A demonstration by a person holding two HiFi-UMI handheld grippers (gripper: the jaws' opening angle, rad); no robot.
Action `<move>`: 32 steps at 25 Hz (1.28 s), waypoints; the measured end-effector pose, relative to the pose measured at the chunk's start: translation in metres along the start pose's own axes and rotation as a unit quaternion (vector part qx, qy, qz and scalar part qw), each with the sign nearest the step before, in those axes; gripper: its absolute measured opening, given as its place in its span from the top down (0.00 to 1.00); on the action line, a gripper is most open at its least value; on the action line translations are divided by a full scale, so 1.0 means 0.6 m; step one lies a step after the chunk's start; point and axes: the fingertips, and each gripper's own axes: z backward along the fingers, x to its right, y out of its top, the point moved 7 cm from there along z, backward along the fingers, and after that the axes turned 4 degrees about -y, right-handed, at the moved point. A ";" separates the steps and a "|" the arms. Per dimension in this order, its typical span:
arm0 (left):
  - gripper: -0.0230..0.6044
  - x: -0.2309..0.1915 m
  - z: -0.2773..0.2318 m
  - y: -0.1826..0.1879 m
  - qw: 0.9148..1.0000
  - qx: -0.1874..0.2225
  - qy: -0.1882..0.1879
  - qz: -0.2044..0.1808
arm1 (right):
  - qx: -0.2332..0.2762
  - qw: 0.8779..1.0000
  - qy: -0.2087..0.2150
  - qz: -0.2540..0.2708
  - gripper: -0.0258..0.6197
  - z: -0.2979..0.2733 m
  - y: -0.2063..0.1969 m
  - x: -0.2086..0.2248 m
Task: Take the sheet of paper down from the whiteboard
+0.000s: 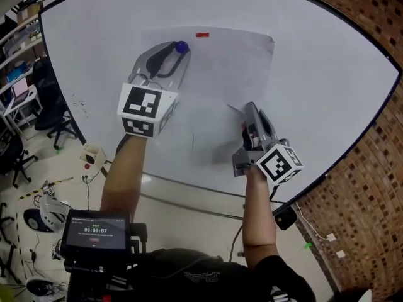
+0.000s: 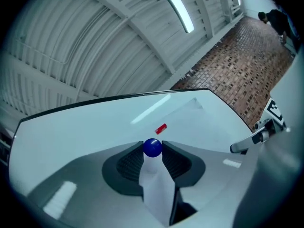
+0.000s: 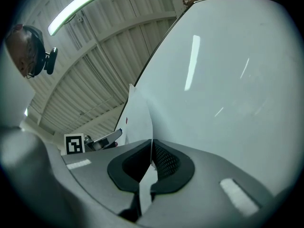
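While a red magnet (image 1: pixel 202 34) pins the sheet (image 1: pixel 234 74), a blue magnet (image 1: pixel 182 46) sits nearby.

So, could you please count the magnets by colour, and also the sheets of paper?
blue magnet: 1
red magnet: 1
sheet of paper: 1
Total: 3

A brick wall (image 1: pixel 371 187) runs down the right side, meeting a pale floor (image 1: pixel 189 216). At far left stand black office chairs (image 1: pixel 55 115) and a cluttered desk (image 1: pixel 19 96). Low down, a small dark screen (image 1: pixel 96 230) shows a timer. Overhead is a corrugated ceiling (image 2: pixel 71 37) with one lit strip lamp (image 2: pixel 175 6).
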 end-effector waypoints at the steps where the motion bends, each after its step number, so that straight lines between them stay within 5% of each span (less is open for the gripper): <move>1: 0.77 0.004 0.008 -0.009 1.000 -0.005 0.003 0.008 | -0.003 1.000 0.000 -0.002 0.94 0.003 -0.005 0.002; 8: 0.77 0.030 0.088 -0.063 0.996 -0.026 0.037 0.083 | -0.026 0.999 -0.018 0.019 0.94 0.045 -0.037 -0.003; 15: 0.77 0.055 0.188 -0.113 0.988 -0.037 0.044 0.146 | -0.034 0.992 -0.076 0.095 0.94 0.106 -0.077 -0.041; 25: 0.77 0.061 0.377 -0.201 0.973 -0.078 0.005 0.215 | -0.066 0.961 -0.199 0.181 0.94 0.207 -0.197 -0.144; 32: 0.77 0.095 0.470 -0.224 0.964 -0.097 -0.019 0.246 | -0.091 0.933 -0.249 0.244 0.94 0.274 -0.250 -0.216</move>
